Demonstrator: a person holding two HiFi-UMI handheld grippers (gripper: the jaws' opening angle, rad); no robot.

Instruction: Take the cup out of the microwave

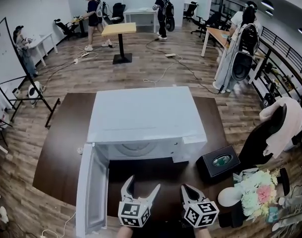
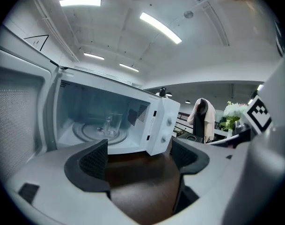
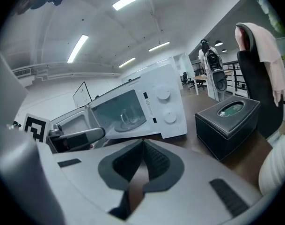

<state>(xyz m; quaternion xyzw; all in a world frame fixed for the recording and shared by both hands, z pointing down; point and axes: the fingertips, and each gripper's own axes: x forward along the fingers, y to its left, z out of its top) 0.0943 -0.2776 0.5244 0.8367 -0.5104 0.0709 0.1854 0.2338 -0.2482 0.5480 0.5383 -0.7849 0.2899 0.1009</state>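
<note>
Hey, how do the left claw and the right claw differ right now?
The left claw has its jaws apart; the right claw has them together. The left claw faces the open microwave and the cup inside; the right claw sits nearer the black box. Both are empty, over the table.

Right gripper (image 3: 142, 143) closed, empty; cup (image 3: 129, 116) inside open microwave (image 3: 169, 108).
</note>
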